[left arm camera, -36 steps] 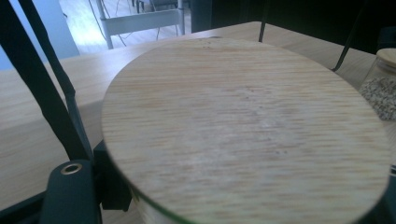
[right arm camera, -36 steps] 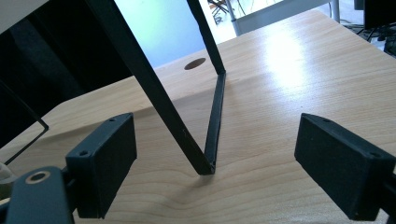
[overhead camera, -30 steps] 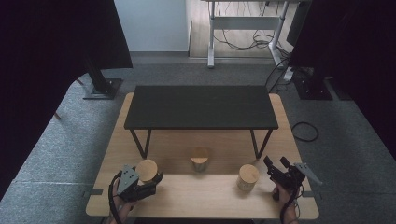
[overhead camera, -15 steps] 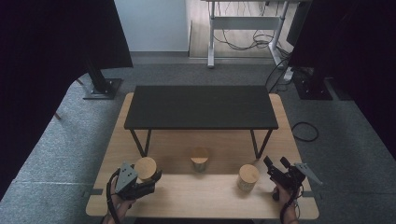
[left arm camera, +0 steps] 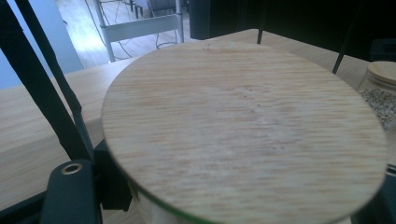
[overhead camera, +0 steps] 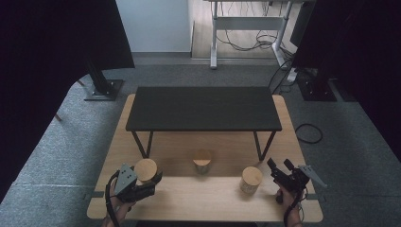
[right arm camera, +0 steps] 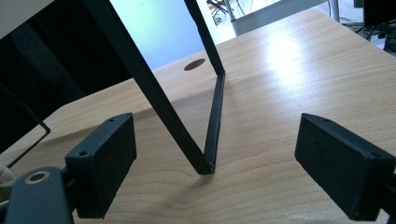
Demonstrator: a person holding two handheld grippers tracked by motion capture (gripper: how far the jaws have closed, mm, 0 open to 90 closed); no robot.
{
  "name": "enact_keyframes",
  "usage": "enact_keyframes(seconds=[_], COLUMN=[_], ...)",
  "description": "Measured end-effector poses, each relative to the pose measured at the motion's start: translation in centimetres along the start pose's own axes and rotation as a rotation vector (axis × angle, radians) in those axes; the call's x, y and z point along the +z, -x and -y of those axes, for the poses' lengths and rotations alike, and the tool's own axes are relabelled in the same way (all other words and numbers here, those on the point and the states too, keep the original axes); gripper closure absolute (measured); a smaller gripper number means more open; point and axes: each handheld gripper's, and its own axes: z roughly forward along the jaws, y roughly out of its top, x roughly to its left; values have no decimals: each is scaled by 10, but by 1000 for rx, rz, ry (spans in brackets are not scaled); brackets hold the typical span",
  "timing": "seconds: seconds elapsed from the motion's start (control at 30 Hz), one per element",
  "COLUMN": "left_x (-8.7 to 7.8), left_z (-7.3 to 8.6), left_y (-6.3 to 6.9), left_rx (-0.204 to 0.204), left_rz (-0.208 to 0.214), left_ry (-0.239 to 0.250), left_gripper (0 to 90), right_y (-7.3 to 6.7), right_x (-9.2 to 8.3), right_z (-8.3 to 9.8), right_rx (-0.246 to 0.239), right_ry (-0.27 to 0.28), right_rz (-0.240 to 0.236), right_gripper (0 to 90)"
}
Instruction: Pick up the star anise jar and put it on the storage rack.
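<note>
The left tongs (overhead camera: pixel 150 182) were closed on the left jar (overhead camera: pixel 145 169), which sat on the desk (overhead camera: pixel 198 205) just in front of the stand's (overhead camera: pixel 203 109) left leg, near the desk's front left corner. In the left gripper view the jar's round wooden lid (left arm camera: pixel 243 126) lay right between the jaws, with a black jaw tight against its lower left edge and the other jaw's tip at the far lower right. The glass below the lid barely showed. A person's left hand (overhead camera: pixel 124 204) held those tongs from the near edge of the desk.

The middle jar (overhead camera: pixel 202 160) stood under the stand's front edge, about midway between its legs. The right jar (overhead camera: pixel 251 178) stood in front of the stand's right leg, a little nearer the person than the middle jar. In the left gripper view a second jar with a wooden lid and grainy contents (left arm camera: pixel 380 88) showed at the right edge.

The right tongs (overhead camera: pixel 279 165) stood wide open and held nothing, just to the right of the right jar and apart from it. In the right gripper view the jaws gaped over bare desk, with the stand's V-shaped leg (right arm camera: pixel 212 135) between and beyond them. The right hand (overhead camera: pixel 289 198) gripped those tongs at the near right corner of the desk.
</note>
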Motion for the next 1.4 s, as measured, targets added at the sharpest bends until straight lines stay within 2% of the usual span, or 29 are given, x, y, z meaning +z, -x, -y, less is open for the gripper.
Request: enact_keyframes(seconds=[0.63, 1.4], left_x=[-4, -8], left_z=[-11, -26], left_y=[-1, -1], left_rx=[5, 31], left_rz=[2, 4], left_ry=[14, 32], left_gripper=[247, 248], right_y=[0, 0], right_x=[0, 0], right_z=[0, 0], right_rx=[2, 3], right_ry=[0, -4], right_rz=[-1, 1], right_gripper=[120, 120])
